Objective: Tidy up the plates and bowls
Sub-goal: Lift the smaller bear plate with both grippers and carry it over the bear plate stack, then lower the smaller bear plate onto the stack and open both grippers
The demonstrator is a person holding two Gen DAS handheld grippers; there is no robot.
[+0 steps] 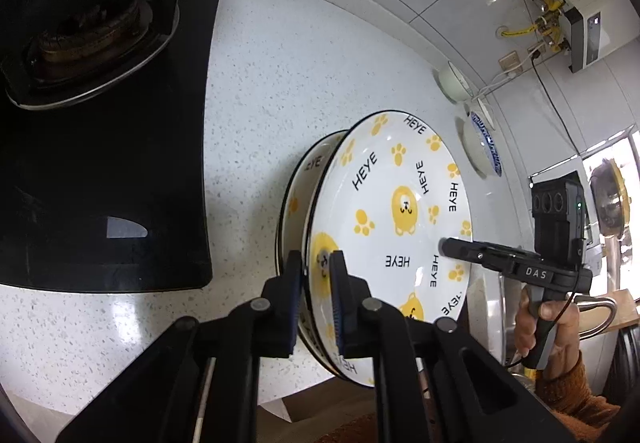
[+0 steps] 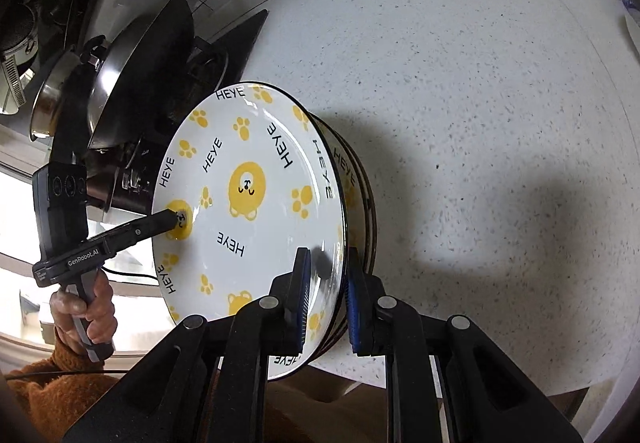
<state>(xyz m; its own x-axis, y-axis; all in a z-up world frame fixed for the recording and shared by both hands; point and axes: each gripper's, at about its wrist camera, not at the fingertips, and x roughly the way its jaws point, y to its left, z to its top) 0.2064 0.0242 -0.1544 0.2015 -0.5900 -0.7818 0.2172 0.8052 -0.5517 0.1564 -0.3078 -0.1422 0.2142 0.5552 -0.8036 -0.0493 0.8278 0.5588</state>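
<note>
Holding the top plate (image 1: 396, 211) by both sides, over the plate stack (image 1: 298, 199) on the table (image 1: 256, 91).
Pinching the plate's near rim with the left gripper (image 1: 316, 271), fingers (image 1: 339, 283) closed on it, one on each face. Gripping the other side of the rim with the right gripper (image 2: 326, 275), fingers (image 2: 301, 283) not fully closed, one on each side of it. Sitting beside a black stove (image 1: 120, 163). Resting by the wall, two bowls (image 1: 482, 151).
</note>
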